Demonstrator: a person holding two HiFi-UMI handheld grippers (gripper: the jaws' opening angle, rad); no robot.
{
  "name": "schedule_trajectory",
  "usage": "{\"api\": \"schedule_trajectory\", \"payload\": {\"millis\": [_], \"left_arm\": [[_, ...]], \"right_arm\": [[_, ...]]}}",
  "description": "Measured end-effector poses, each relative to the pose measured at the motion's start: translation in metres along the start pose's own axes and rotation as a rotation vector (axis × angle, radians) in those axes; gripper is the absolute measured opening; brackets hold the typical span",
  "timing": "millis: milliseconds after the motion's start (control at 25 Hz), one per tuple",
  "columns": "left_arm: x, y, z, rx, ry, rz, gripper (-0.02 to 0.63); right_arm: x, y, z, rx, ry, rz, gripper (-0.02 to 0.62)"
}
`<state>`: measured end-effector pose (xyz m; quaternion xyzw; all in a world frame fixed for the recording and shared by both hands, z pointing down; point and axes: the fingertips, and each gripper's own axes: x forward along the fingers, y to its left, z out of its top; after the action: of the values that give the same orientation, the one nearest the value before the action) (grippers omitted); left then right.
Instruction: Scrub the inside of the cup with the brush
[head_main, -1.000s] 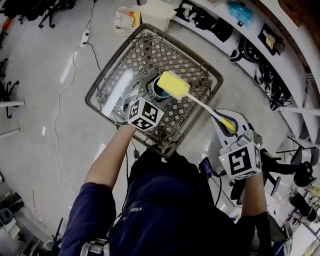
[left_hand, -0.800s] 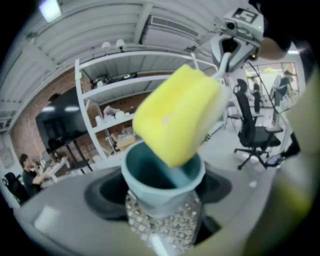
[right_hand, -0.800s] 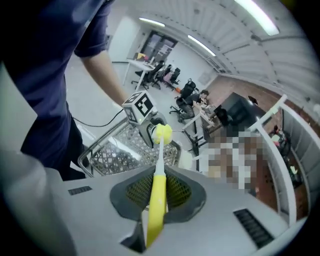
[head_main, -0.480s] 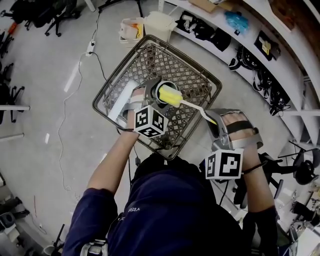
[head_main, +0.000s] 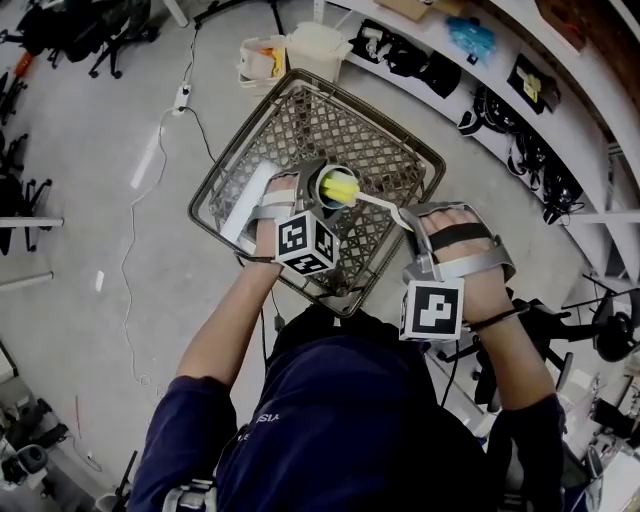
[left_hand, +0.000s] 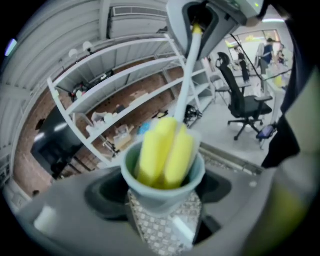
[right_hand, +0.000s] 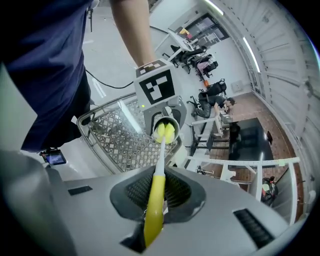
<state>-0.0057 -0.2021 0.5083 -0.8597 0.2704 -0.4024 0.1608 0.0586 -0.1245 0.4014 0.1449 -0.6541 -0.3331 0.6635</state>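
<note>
Right now my left tongs (head_main: 320, 195) are pinching the cup (left_hand: 163, 186); my right tongs (head_main: 413, 224) are gripping the brush (right_hand: 159, 165), sponge (left_hand: 165, 152) inside it.

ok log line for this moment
left gripper: shut on cup | right gripper: shut on brush | brush head: in cup | cup: over basket

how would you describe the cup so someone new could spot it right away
Find the wire basket in the middle of the head view. Over it the left gripper holds a small pale blue-green cup. It is the only thing there with the yellow head of the brush stuck into its mouth.
</note>
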Motion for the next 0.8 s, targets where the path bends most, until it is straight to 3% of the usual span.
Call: {"api": "schedule_trajectory", "payload": {"millis": [160, 440, 680, 800], "left_arm": [[0.002, -0.004, -0.006, 0.022, 0.031, -0.019, 0.385], [0.007, -0.002, -0.001, 0.029, 0.036, -0.033, 0.385], [0.013, -0.012, -0.004, 0.050, 0.058, -0.072, 0.386], [0.017, -0.018, 0.000, 0.055, 0.051, -0.082, 0.385]], "right_arm": [[-0.010, 0.001, 0.024, 0.015, -0.056, 0.005, 0.031], [0.004, -0.006, 0.003, 0.049, -0.035, 0.012, 0.031], [0.002, 0.006, 0.021, 0.031, -0.079, 0.031, 0.031], [0.010, 0.002, 0.009, 0.043, -0.061, 0.050, 0.031]]}}
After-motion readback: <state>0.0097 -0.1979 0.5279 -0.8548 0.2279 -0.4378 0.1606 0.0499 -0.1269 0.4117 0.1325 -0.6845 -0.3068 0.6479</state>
